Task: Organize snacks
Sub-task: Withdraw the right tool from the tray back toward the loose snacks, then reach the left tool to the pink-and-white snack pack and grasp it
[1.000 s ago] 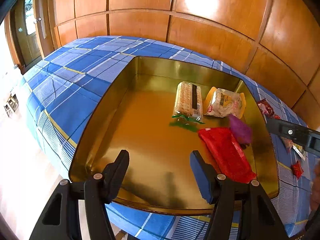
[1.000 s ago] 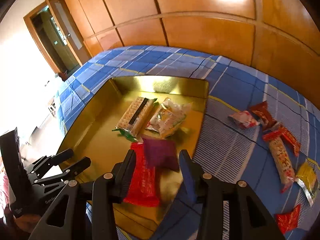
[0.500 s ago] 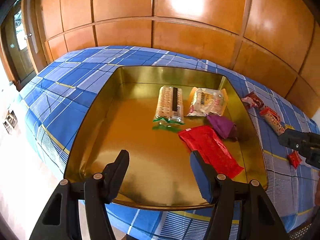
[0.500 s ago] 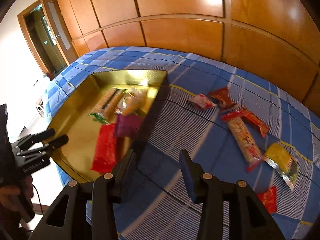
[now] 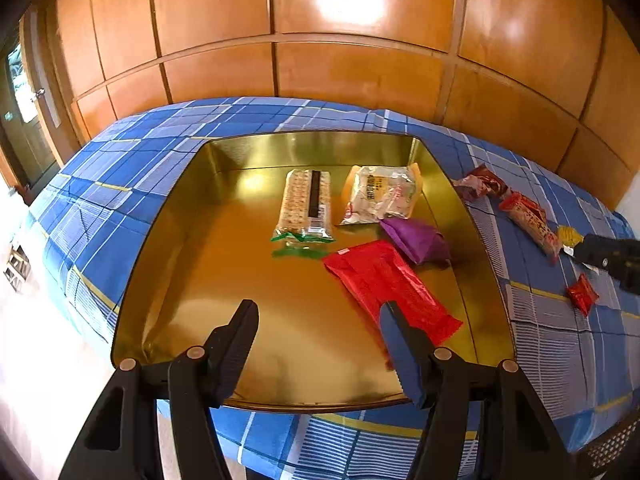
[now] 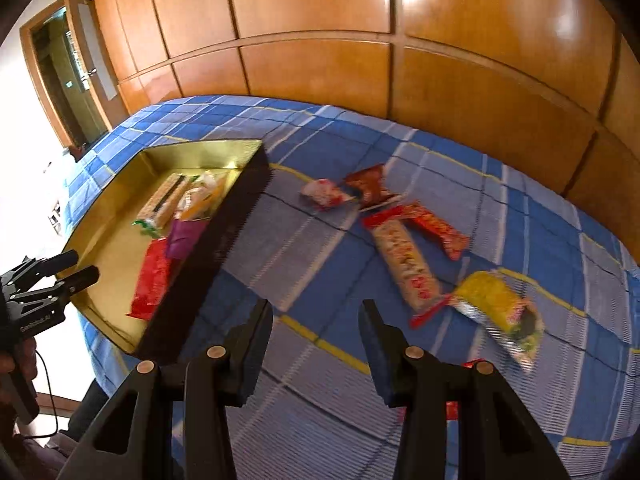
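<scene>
1. The gold tray [image 5: 168,264] lies flat on the blue plaid surface [image 5: 120,184], and four snacks rest on its floor.
2. The cracker pack [image 5: 307,205] lies with its long axis running from the tray's near side to its far wall, its green end nearest the left wrist camera.
3. Just to its right lies the clear bun packet [image 5: 380,196], its long axis roughly parallel to the cracker pack.
4. The purple packet [image 5: 416,239] sits near the tray's right wall, in front of the bun packet.
5. The red packet [image 5: 384,280] lies on a diagonal, its far end near the green end of the cracker pack and its near end toward the tray's near right corner.
6. Outside the tray, on the cloth to its right, several more snacks lie scattered: a long cracker stick pack [image 6: 406,264] with its long axis pointing away from the right wrist camera, a red-orange packet [image 6: 436,228] crossing beside it, a yellow packet [image 6: 496,308], and two small packets [image 6: 348,192] farther back.
7. The left gripper [image 5: 318,318] hovers over the tray's near edge, fingers released and empty.
8. The right gripper [image 6: 316,320] hangs over bare cloth right of the tray, fingers parted, nothing between them.
9. A second ago the right gripper was over the tray with the purple packet in front of its fingers; that packet now lies in the tray, and the gripper has swung to the loose snacks.
</scene>
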Tool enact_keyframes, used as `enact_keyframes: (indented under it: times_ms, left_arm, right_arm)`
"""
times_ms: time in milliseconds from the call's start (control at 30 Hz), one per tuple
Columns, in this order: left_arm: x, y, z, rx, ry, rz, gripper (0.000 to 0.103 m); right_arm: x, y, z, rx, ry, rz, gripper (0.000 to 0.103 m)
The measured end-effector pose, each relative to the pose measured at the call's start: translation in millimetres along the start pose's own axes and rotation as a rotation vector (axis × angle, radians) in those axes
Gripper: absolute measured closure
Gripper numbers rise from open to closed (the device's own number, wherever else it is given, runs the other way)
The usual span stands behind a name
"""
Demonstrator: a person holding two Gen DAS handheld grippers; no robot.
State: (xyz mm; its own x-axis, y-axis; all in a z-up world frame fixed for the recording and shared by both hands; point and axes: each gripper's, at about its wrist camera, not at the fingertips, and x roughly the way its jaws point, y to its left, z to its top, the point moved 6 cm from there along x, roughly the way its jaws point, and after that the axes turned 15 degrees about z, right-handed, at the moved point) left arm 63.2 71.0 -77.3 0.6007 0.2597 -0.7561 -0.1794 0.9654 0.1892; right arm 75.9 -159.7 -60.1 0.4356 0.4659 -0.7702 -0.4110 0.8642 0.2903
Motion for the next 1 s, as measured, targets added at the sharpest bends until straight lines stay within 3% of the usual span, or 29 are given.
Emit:
enact_keyframes:
  times_ms: [400, 633, 800, 1000]
  left_arm:
    - [-6, -26, 8, 0.085, -0.019, -0.019, 0.039]
    - [-19, -61, 38, 0.189, -0.074, -0.081, 0.039]
    - [-23, -100, 66, 0.288, -0.102, -0.133, 0.039]
    - [-11, -163, 93, 0.435, -0.071, -0.206, 0.056]
  right_arm:
    - [-40, -86, -5, 0.045, -0.008, -0.122, 0.058]
    - [-50, -155, -27, 0.198, -0.033, -0.141, 0.058]
    - [-50, -173, -33, 0.283, -0.045, -0.136, 0.058]
    - [-53, -167, -27, 0.303, -0.073, -0.075, 0.058]
